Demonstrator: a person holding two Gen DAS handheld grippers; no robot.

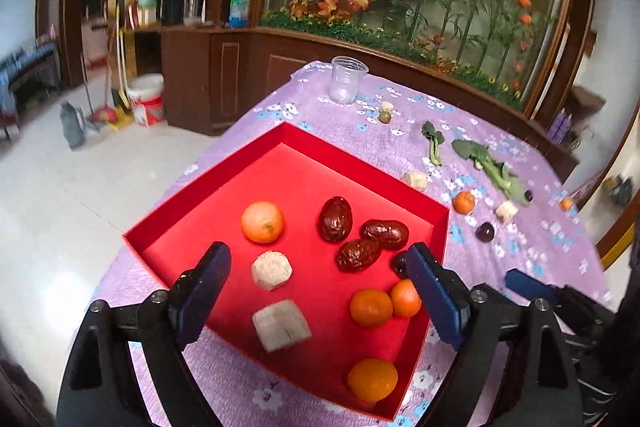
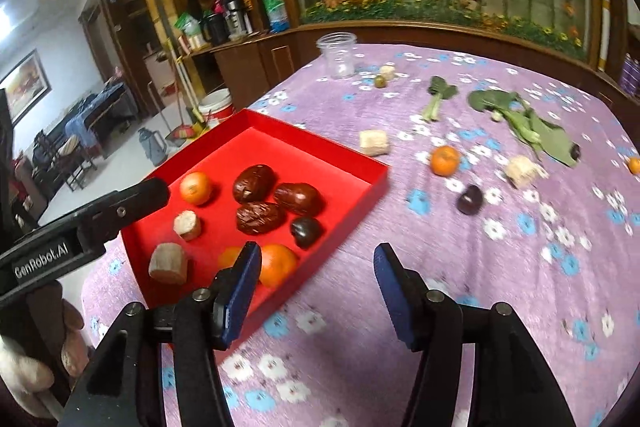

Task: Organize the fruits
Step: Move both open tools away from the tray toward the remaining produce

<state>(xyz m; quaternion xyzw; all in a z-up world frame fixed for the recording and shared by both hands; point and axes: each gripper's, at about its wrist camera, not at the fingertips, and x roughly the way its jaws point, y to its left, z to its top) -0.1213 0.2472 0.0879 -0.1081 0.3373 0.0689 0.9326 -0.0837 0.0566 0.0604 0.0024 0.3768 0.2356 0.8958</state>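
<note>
Right gripper [image 2: 316, 287], jaws apart and empty, over cloth beside red tray [image 2: 352, 195]; loose plum [image 2: 470, 199] ahead, slightly right, nearer it than left gripper [image 1: 320, 291], also open, above tray.

**What my tongs are looking at: cloth, card and skins**

I am seeing a matt, finely ribbed purple tablecloth [image 2: 460, 267] printed with flowers. The red tray [image 1: 236, 163] is looking like smooth, faintly sheened card, though the blur is leaving me unsure. The dates [image 1: 335, 219] are showing wrinkled, glossy skins; the mandarins [image 1: 371, 307] are looking dimpled and softly shiny. The clear cup [image 1: 347, 79] is reading as thin plastic. My pads [image 2: 240, 291] are looking like matt blue rubber on black plastic.
</note>
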